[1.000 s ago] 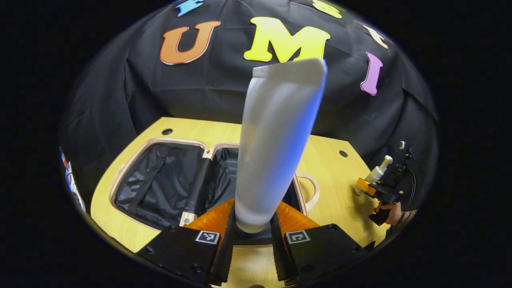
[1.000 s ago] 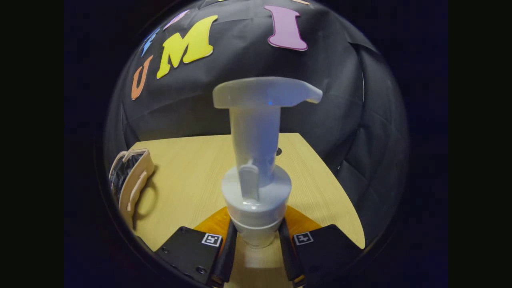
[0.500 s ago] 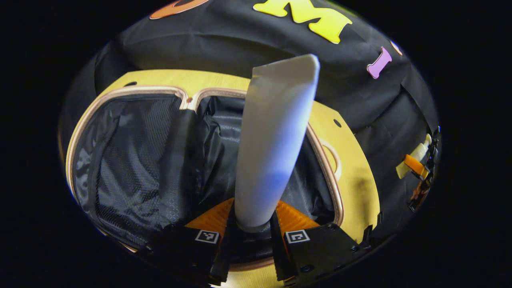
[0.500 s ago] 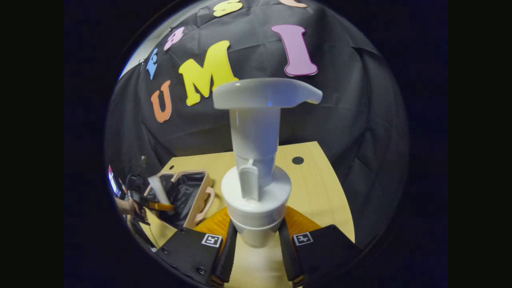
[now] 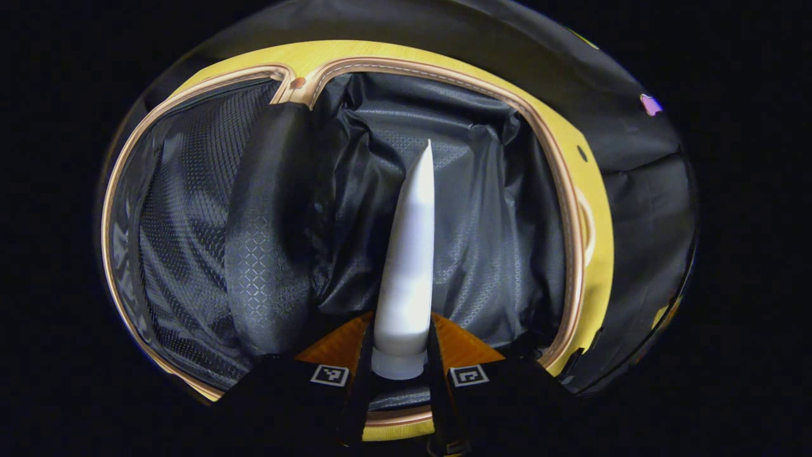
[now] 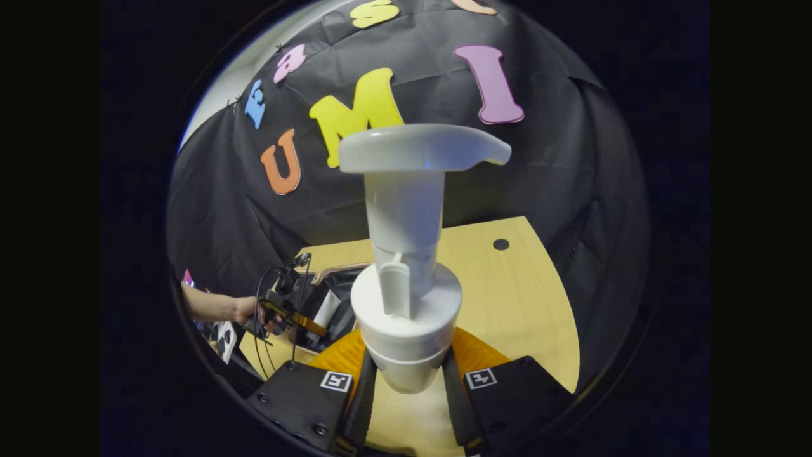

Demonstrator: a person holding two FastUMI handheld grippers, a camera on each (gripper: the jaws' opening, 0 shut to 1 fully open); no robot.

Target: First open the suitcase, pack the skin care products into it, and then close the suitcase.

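In the left gripper view my left gripper (image 5: 398,362) is shut on a white squeeze tube (image 5: 409,266), seen edge-on and pointing down into the open suitcase (image 5: 564,209) with its black lining. In the right gripper view my right gripper (image 6: 406,381) is shut on a white pump bottle (image 6: 406,254), held upright above the wooden table (image 6: 507,298). Farther off at the lower left of that view, the left gripper (image 6: 304,320) with the tube (image 6: 327,309) hangs over the suitcase (image 6: 346,271), held by a hand (image 6: 250,311).
The suitcase lies flat on the yellow table (image 5: 596,209), with a mesh-lined half (image 5: 184,209) on the left and a black divider flap (image 5: 266,216) in the middle. The table has a dark hole (image 6: 501,244) near its far edge.
My left gripper has tipped down and moved over the suitcase, and the tube has turned edge-on. My right gripper has swung left with the pump bottle, bringing the suitcase and the other hand more into sight.
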